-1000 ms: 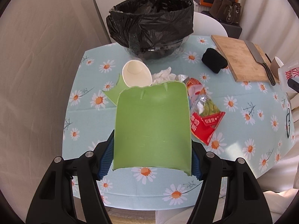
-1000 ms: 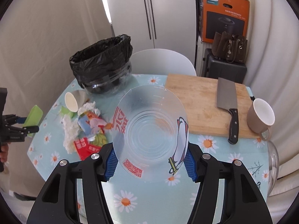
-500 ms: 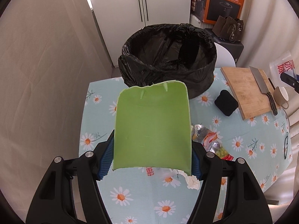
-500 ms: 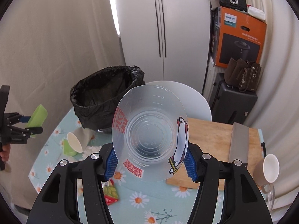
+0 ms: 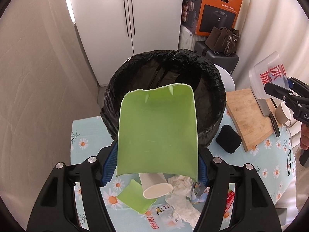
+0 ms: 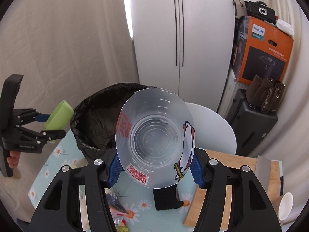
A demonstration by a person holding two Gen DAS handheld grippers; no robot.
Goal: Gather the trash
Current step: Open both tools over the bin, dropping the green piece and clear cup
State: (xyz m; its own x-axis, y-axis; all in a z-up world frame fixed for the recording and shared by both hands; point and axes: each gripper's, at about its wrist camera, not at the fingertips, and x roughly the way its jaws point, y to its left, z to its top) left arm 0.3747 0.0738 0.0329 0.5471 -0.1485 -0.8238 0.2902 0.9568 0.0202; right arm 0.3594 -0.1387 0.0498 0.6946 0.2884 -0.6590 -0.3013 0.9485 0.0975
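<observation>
My left gripper (image 5: 157, 164) is shut on a torn green paper cup (image 5: 157, 133) and holds it in front of the black-bagged trash bin (image 5: 208, 81), near its rim. My right gripper (image 6: 155, 166) is shut on a clear plastic cup (image 6: 155, 141) with red print, held above the table to the right of the bin (image 6: 96, 119). Each gripper shows in the other's view: the left one (image 6: 52, 123) at the far left, the right one (image 5: 278, 90) at the far right. More trash lies on the table below: a white paper cup (image 5: 156, 187), a green scrap (image 5: 133, 197), crumpled tissue (image 5: 181, 193) and wrappers (image 6: 119, 212).
A wooden cutting board (image 5: 249, 114) with a cleaver (image 5: 268, 112) and a white mug (image 5: 283, 112) sit at the table's right. A black box (image 5: 228, 139) lies beside the bin. A white chair (image 6: 212, 127) stands behind the table. The flowered tablecloth (image 5: 83, 135) ends at the left.
Both grippers have risen and moved towards the bin with their cups. The bin now fills more of both views, and the table trash has dropped low in the left wrist view.
</observation>
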